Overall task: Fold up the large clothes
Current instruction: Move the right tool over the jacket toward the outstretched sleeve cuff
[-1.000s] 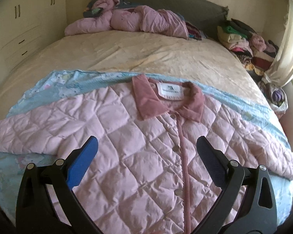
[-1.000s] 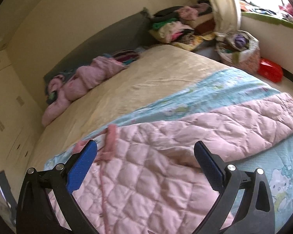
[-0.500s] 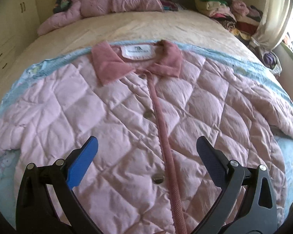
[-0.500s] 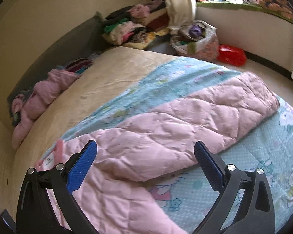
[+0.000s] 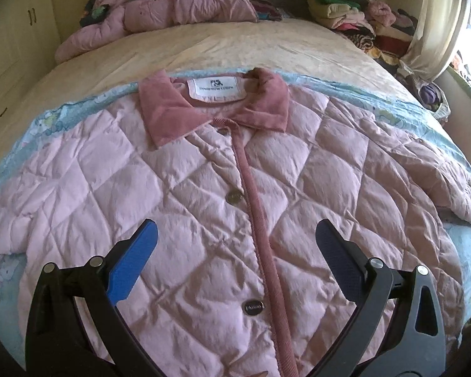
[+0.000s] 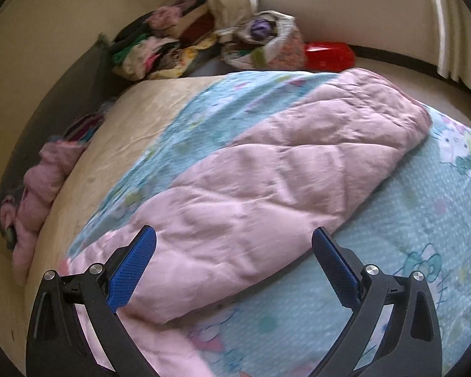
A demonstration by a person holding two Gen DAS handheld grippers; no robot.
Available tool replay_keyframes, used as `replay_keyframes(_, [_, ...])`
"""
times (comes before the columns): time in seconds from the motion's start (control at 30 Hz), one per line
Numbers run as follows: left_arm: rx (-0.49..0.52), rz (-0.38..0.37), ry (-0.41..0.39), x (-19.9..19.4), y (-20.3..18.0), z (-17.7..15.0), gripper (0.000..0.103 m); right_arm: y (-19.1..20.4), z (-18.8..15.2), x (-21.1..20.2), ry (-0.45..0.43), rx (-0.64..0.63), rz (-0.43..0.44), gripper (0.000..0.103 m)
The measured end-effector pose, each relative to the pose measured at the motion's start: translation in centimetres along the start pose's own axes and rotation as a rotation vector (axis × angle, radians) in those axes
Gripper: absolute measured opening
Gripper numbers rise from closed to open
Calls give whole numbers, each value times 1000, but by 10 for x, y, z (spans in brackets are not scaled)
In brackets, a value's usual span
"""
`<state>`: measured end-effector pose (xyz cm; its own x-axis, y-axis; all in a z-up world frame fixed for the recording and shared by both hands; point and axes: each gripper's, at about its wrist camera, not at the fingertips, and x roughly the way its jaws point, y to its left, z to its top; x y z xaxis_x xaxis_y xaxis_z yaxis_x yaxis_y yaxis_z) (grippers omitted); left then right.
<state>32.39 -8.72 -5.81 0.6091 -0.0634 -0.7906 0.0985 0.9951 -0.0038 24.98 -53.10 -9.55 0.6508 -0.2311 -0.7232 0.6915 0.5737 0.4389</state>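
1. Left wrist view: the left gripper (image 5: 235,251) hangs with its jaws spread wide and nothing between them, just above the chest of a pink quilted jacket (image 5: 179,194).
2. Between the blue pads (image 5: 132,260) runs the jacket's darker corduroy placket (image 5: 260,235), with snap buttons (image 5: 234,197) beside it on the left.
3. Farther off lies the dusty-rose collar (image 5: 169,110), spread open around a white label (image 5: 216,89).
4. Right wrist view: the right gripper (image 6: 232,267) is likewise wide open and empty, poised over the jacket's right sleeve (image 6: 282,169).
5. That sleeve stretches flat toward the far right, its cuff end near the bed's edge.
6. Under the jacket lies a light blue cartoon-print blanket (image 6: 424,220), spread on a cream bedsheet (image 5: 235,44).
7. At the far end of the bed sits a rumpled pink garment (image 5: 172,12); on the far right a pile of clothes (image 5: 354,15) is stacked beside a curtain (image 5: 436,31).
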Motion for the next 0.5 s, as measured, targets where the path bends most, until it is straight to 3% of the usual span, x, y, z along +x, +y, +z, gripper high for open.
replay_keyframes(0.2, [0, 7, 16, 12, 3, -3, 95, -42, 14, 18, -4, 99, -118, 99])
replay_keyframes(0.37, [-14, 16, 24, 17, 13, -1, 95, -84, 27, 39, 34, 214, -95, 99])
replay_keyframes(0.5, [-89, 47, 11, 13, 45, 9, 95, -105, 44, 51, 18, 195, -44, 99])
